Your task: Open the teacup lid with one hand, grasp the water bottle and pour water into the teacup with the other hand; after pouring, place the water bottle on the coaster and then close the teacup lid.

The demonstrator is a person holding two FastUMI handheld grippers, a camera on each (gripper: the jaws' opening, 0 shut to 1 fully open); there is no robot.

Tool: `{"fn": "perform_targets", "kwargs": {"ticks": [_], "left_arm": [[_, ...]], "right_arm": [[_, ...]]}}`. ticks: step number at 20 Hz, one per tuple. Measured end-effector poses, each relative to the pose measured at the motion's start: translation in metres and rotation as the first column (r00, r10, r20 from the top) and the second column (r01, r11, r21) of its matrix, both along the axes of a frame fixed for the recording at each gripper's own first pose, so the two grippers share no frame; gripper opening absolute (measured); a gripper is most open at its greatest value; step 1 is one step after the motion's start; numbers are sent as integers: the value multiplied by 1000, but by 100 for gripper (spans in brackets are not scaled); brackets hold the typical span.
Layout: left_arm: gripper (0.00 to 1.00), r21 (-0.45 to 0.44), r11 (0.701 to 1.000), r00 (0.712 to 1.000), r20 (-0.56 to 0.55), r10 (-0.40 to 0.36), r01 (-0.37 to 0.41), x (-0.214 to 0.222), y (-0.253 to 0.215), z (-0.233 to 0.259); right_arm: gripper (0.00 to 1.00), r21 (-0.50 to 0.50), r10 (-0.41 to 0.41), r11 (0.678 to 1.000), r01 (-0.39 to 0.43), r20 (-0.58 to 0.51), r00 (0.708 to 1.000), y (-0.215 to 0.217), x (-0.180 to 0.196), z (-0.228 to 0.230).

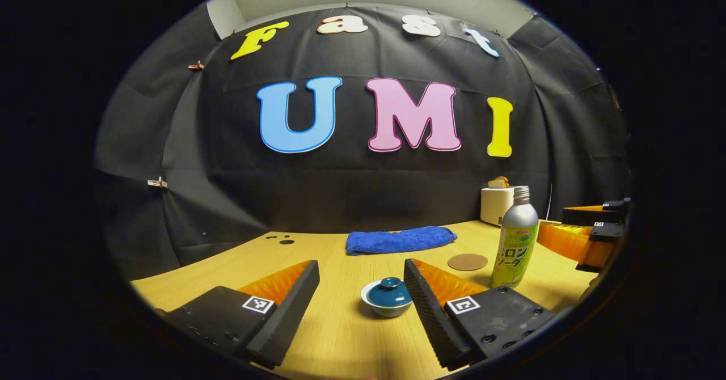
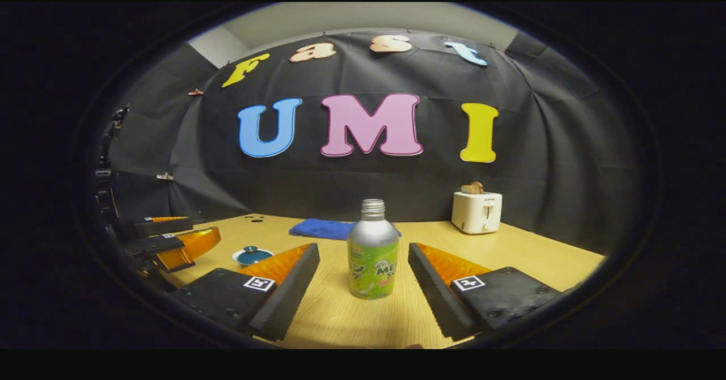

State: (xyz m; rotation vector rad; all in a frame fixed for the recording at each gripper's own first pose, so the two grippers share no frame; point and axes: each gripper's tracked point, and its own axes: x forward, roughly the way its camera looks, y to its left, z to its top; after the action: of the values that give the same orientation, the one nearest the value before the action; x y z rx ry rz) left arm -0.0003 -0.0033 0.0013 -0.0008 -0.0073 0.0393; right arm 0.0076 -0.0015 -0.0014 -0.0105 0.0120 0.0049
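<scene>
Left gripper view: the left gripper [image 1: 361,281] is hovering low over the table [image 1: 340,334], fingers spread wide and holding nothing, and the teacup [image 1: 387,306] is sitting just ahead between the tips, a touch toward the right finger. Its teal lid [image 1: 389,292] is on, so this looks like a line-up for the knob. The bottle [image 1: 515,238] is standing upright to the right, uncapped, with the coaster [image 1: 467,262] just beside it, ready for the set-down. A blue cloth [image 1: 400,239] is lying behind.

Right gripper view: the right gripper [image 2: 363,264] is also standing wide apart, empty, framing the bottle [image 2: 372,252] dead centre, probably squaring for a body grasp. The teacup [image 2: 252,255] is sitting off left, near the other gripper.
</scene>
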Motion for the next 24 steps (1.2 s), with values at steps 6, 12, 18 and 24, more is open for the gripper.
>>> {"fn": "perform_targets", "kwargs": {"ticks": [6, 12, 18, 24], "left_arm": [[95, -26, 999, 996, -76, -37, 35, 27, -8, -18], [85, -58, 993, 979, -168, -115, 106, 63, -30, -43], [67, -71, 986, 962, -218, -165, 153, 83, -50, -56], [37, -22, 993, 957, -265, -114, 113, 90, -43, -65]], "right_arm": [[98, 32, 10, 999, -9, -17, 1000, -4, 3, -6], [96, 22, -1, 1000, 1, -13, 1000, -15, 3, -6], [98, 33, -3, 999, 4, -43, 999, -22, 13, -20], [98, 29, 37, 999, -36, -54, 998, -13, 20, -25]]}}
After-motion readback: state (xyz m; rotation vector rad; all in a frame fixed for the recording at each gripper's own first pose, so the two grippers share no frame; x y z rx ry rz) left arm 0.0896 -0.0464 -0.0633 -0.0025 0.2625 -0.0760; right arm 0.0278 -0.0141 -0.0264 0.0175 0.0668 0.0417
